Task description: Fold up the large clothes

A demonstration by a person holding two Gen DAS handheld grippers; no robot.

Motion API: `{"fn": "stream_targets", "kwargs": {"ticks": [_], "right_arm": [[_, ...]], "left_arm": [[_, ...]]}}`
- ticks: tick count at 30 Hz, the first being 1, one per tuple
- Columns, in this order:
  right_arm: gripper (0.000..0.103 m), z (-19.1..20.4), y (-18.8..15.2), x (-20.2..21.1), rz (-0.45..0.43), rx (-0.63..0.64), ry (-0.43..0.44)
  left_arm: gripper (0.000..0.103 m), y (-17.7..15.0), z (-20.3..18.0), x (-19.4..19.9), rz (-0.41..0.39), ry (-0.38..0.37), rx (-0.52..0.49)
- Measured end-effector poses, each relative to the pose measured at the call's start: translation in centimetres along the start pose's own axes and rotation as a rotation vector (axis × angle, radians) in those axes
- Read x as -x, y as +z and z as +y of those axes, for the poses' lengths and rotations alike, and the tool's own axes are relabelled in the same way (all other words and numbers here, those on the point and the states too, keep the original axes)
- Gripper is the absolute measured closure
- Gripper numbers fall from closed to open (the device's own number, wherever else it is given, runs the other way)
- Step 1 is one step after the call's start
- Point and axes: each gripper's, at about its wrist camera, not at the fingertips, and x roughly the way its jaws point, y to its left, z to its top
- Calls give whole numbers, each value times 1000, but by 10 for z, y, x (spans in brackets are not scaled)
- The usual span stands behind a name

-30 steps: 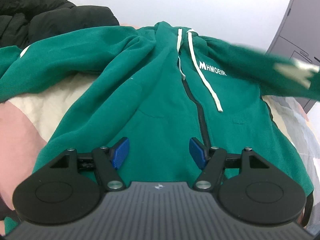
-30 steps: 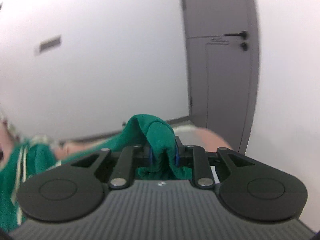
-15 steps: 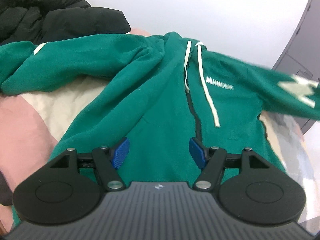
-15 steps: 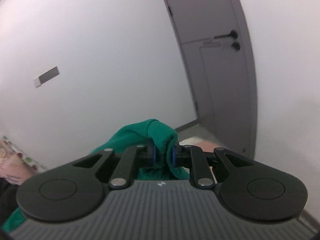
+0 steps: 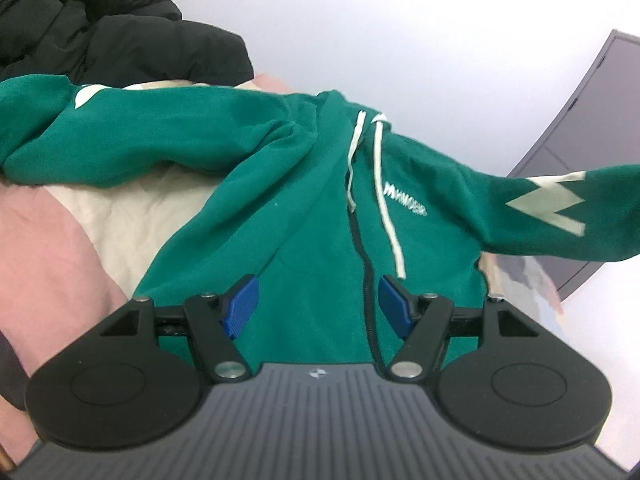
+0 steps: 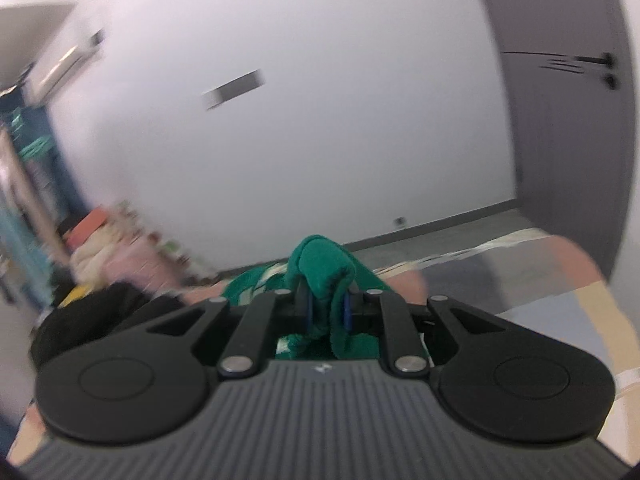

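A green zip hoodie (image 5: 304, 216) with white drawstrings lies front up on the bed. Its one sleeve rests spread out to the left. The other sleeve (image 5: 560, 208), marked with a pale zigzag, hangs lifted off the bed at the right. My left gripper (image 5: 318, 304) hovers open over the hoodie's lower front, nothing between its blue pads. In the right wrist view my right gripper (image 6: 328, 312) is shut on a bunched fold of the green sleeve (image 6: 324, 264), which sticks up between the fingers.
A black puffy jacket (image 5: 100, 28) lies at the head of the bed, behind the hoodie. The bedcover (image 5: 60, 248) is pink and cream patchwork. A white wall and a grey door (image 6: 568, 120) stand beyond the bed. Blurred shelves and clutter (image 6: 32, 168) are at the left.
The right gripper swung left with the sleeve in its grip, so the door slid right and the bed and black jacket came into view. The left gripper rose and rolled slightly; the lifted sleeve stretched out.
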Motion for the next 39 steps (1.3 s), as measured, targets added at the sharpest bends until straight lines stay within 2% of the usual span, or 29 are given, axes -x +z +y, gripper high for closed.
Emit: {"fn": "stream_targets", "kwargs": {"ticks": [5,9,13,14,16,17,19,23,28,32,35,39], "right_arm": [[87,84,-34,-22,66,90,88],[86,139,-79,-63,164,124,155],[82,194,-128,-103,279,162,202],[79,204,-138,-110,302,169,209],[54,219,-154,-120,349,179,232],[47,224,-160,-122,367,183,253],[44,230,-166,-123,381,202,277],[43,214,-159,-124,319,190,250],[42,147,-148,-145,237,72,160],[40,71,-152,-178,225,-128,66],[40,27,-166,-198,219,-274,46],[40,-10,-185,-229,215,-362,38]], "left_arm": [[32,4,12,21,-46,-57,18],[32,5,26,35,-78,-93,41],[32,5,36,45,-100,-94,25],[32,6,39,47,-106,-95,22],[32,7,43,51,-117,-103,30],[32,7,45,53,-122,-107,36],[32,9,46,55,-132,-115,40],[32,10,40,51,-123,-125,26],[32,6,26,34,-89,-128,-10],[32,0,16,18,-55,-121,-42],[32,-3,12,5,-36,-117,-49],[32,-6,9,-12,-14,-108,-47]]}}
